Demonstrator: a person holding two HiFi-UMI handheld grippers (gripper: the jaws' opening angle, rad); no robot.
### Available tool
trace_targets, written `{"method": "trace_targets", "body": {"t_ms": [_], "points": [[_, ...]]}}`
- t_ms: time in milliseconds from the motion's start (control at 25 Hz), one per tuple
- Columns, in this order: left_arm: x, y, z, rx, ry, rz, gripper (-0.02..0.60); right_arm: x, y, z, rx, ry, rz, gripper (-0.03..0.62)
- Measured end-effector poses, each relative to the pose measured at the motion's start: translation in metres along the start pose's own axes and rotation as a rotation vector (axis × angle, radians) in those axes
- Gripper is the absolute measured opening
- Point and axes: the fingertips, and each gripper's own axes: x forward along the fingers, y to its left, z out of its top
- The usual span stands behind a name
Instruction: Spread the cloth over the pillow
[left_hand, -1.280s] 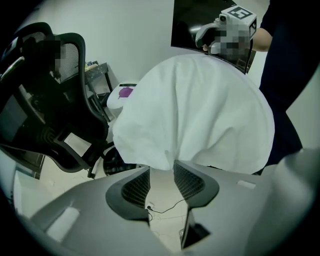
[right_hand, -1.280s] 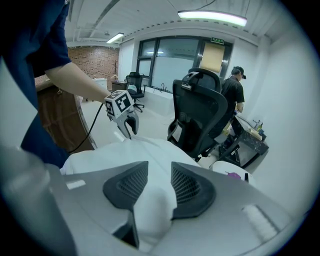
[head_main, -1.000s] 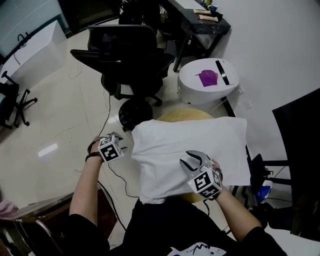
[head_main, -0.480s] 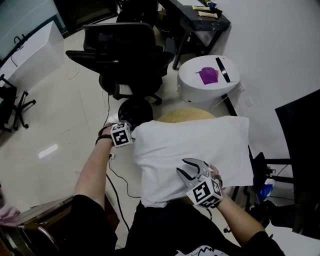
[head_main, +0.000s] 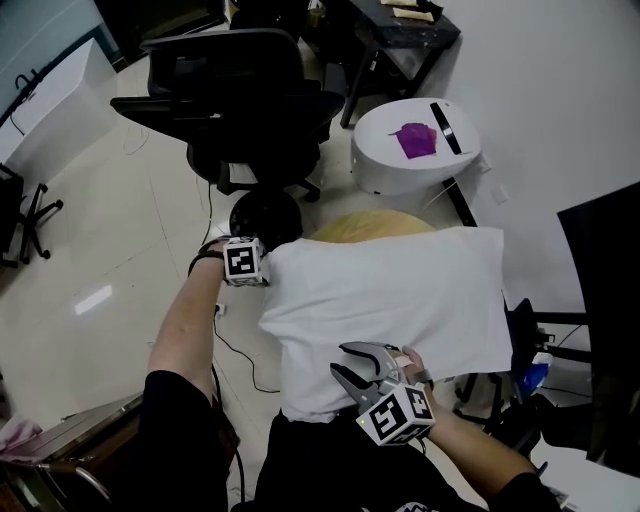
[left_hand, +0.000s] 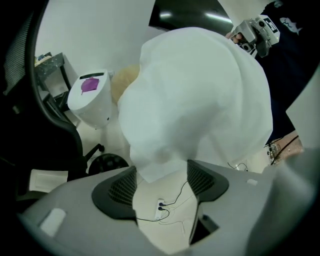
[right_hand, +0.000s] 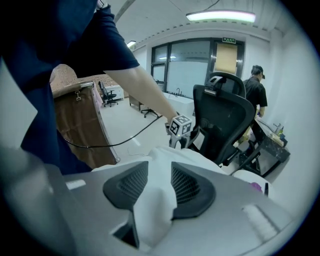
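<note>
A white cloth (head_main: 390, 300) lies draped over a tan pillow (head_main: 370, 222), which shows only at the far edge. My left gripper (head_main: 260, 278) sits at the cloth's left corner. Its jaws have just been opening and now stand wide in the left gripper view (left_hand: 161, 170), where the cloth's hanging corner (left_hand: 155, 167) dips to the gap and no pad presses it. My right gripper (head_main: 342, 360) is at the near edge, shut on a fold of the cloth (right_hand: 155, 210) that bunches between its pads (right_hand: 187, 185).
A black office chair (head_main: 240, 100) stands beyond the pillow, its round base (head_main: 265, 215) close to my left gripper. A white round stand (head_main: 415, 150) bears a purple thing. A dark panel (head_main: 610, 300) stands at right. Cables and a power strip (left_hand: 160, 204) lie on the floor.
My left gripper has moved right, in to the cloth's left corner. My right gripper has drawn back toward me and to the left, still holding the cloth's near edge.
</note>
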Motion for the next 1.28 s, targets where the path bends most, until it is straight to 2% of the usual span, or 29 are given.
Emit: {"method": "trace_targets", "body": {"t_ms": [80,120,160,200,280,360,480,640,840,920,1120,1200,1280], "points": [[0.002,0.001,-0.001,0.008,0.016,-0.011,0.179,0.003,0.011,0.013,-0.043,-0.017,0.032,0.155],[0.001,0.002,-0.003,0.007,0.029,-0.003,0.085,0.004,0.019,0.020,-0.072,-0.024,0.049,0.155],[0.000,0.005,-0.008,0.007,0.048,0.017,0.019,0.004,0.026,0.026,-0.103,-0.029,0.067,0.155],[-0.003,0.009,-0.014,0.010,0.075,0.050,0.002,0.005,0.034,0.029,-0.135,-0.031,0.083,0.155],[-0.013,0.026,-0.024,0.030,0.127,0.144,0.001,0.007,0.046,0.032,-0.197,-0.028,0.112,0.155],[-0.025,0.042,-0.023,0.052,0.131,0.214,0.001,0.013,0.056,0.032,-0.254,-0.020,0.151,0.156],[-0.030,0.041,-0.020,0.041,0.104,0.231,0.001,0.020,0.087,0.031,-0.335,-0.006,0.269,0.158],[-0.041,0.040,-0.019,0.010,0.085,0.308,0.001,0.025,0.138,0.023,-0.444,0.047,0.453,0.161],[-0.047,0.029,-0.009,-0.044,0.041,0.382,0.001,0.028,0.179,-0.004,-0.599,0.135,0.551,0.219],[-0.050,0.021,-0.008,-0.082,0.013,0.416,0.001,0.030,0.192,-0.018,-0.684,0.164,0.556,0.237],[-0.047,-0.004,-0.007,-0.143,-0.017,0.441,0.000,0.042,0.198,-0.051,-0.964,0.263,0.454,0.256],[-0.047,-0.009,-0.007,-0.163,-0.025,0.455,0.000,0.049,0.197,-0.057,-1.021,0.301,0.400,0.255],[-0.049,-0.013,-0.007,-0.171,-0.030,0.467,0.000,0.057,0.194,-0.053,-1.034,0.289,0.327,0.230]]}}
